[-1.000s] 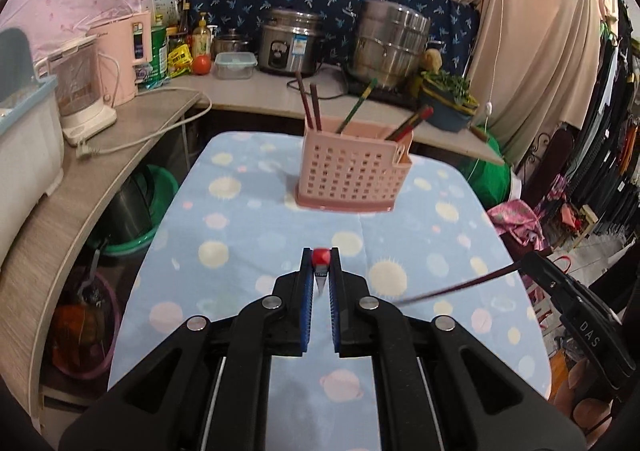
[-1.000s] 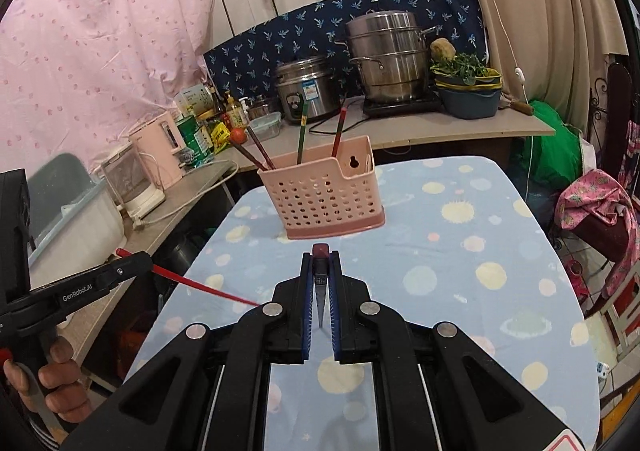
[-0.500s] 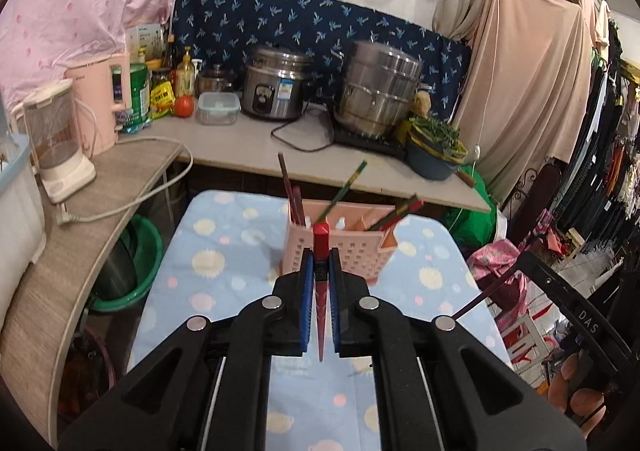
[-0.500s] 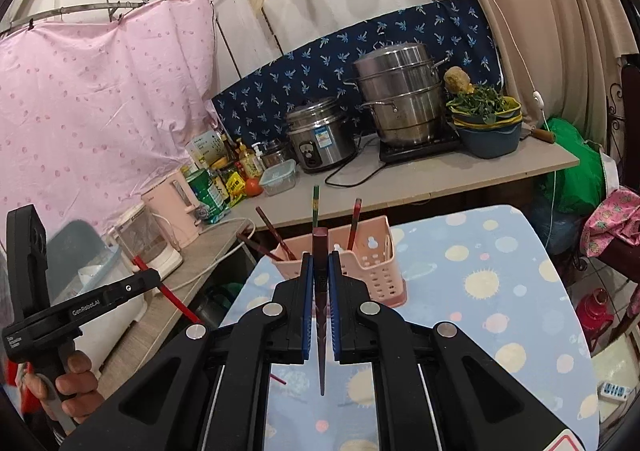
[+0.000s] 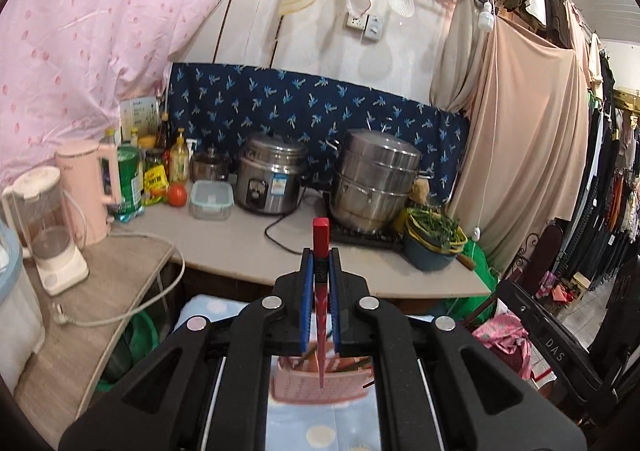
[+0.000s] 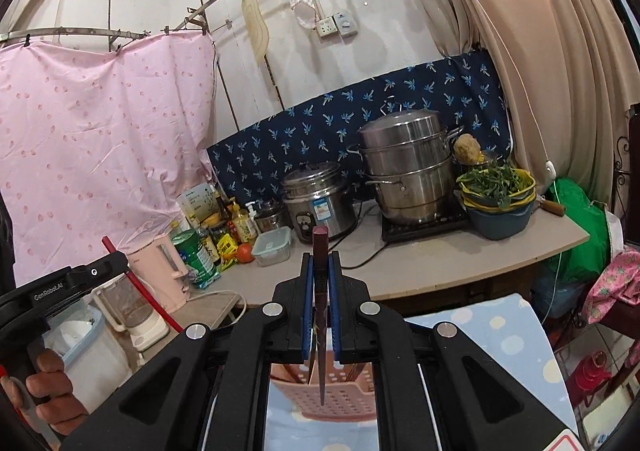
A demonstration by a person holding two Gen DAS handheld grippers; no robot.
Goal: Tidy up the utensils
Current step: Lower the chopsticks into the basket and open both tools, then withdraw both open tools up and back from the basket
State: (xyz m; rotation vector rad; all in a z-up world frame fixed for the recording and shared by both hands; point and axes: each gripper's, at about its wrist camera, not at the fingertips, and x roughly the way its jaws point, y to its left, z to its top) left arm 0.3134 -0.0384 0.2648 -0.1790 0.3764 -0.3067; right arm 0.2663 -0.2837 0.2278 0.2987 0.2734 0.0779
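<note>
My left gripper (image 5: 320,263) is shut on a red chopstick (image 5: 321,239), held upright with its tip pointing down over the pink perforated utensil basket (image 5: 316,387). My right gripper (image 6: 320,267) is shut on a dark maroon chopstick (image 6: 320,247), also upright, tip down over the same basket (image 6: 340,399). The basket stands on the blue dotted tablecloth (image 6: 492,327) and holds several chopsticks; it is mostly hidden behind the gripper bodies. The left gripper with its red chopstick shows at the left of the right wrist view (image 6: 96,275).
A grey counter (image 5: 248,251) behind the table carries a rice cooker (image 5: 272,175), a steel steamer pot (image 5: 376,187), a bowl of greens (image 5: 432,239), a pink kettle (image 5: 86,187), a blender (image 5: 48,227) and bottles. Clothes hang at the right.
Both grippers have risen and tilted up, each carrying its chopstick from low near the table to upright above the basket. The basket has dropped to the bottom of both views.
</note>
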